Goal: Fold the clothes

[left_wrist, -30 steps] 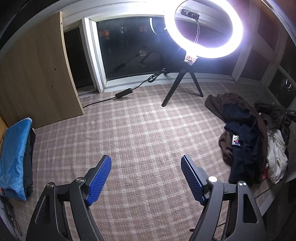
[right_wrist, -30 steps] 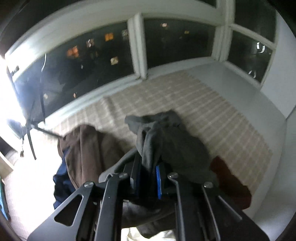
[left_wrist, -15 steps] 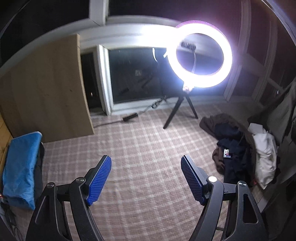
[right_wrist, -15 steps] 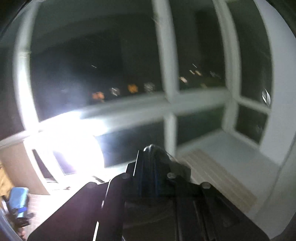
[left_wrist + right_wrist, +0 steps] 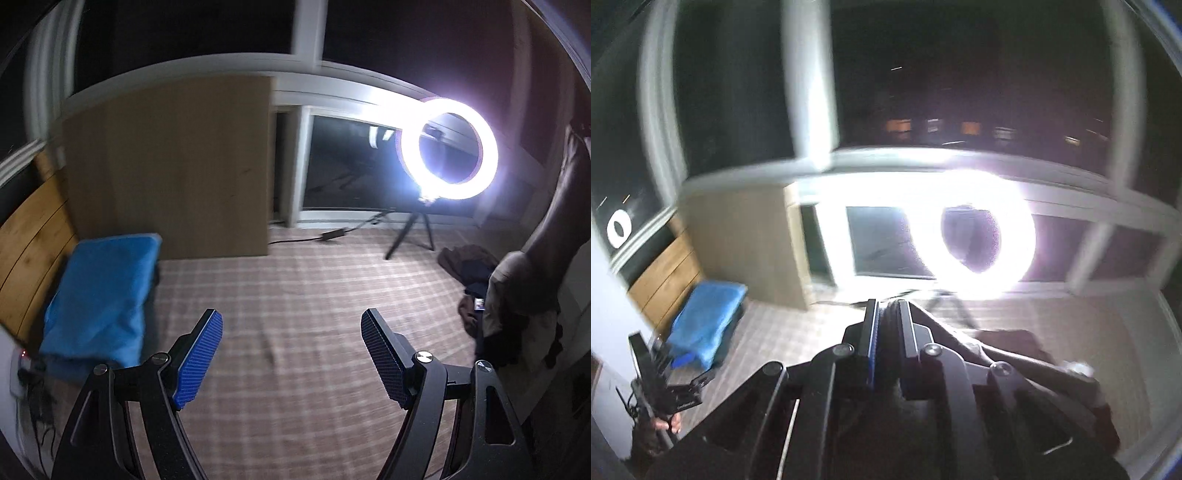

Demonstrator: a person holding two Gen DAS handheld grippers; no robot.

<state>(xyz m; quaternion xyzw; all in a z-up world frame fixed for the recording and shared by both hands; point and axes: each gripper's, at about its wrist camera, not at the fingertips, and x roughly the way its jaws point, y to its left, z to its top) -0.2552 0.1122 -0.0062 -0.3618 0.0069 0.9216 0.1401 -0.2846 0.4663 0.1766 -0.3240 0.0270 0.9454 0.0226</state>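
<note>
My right gripper (image 5: 888,308) is shut on a fold of a dark grey garment (image 5: 891,314), which is pinched between its blue pads and trails down out of sight. In the left wrist view this garment (image 5: 554,221) hangs lifted at the right edge, above the pile of clothes (image 5: 476,280), which has brown, navy and white pieces. My left gripper (image 5: 291,314) is open and empty over the checked mat (image 5: 295,280), well left of the pile. The right wrist view shows it too, low at the left as the left gripper (image 5: 661,380) in a hand (image 5: 666,424).
A bright ring light (image 5: 448,151) on a tripod stands at the back by the dark windows, with a cable and adapter (image 5: 332,234) on the floor. A blue folded item (image 5: 99,295) lies at the left by a wooden panel (image 5: 177,166).
The right gripper has lifted the dark grey garment off the pile and swung left toward the ring light. The left gripper, open throughout, has moved back and turned left, so the pile slid toward the right edge.
</note>
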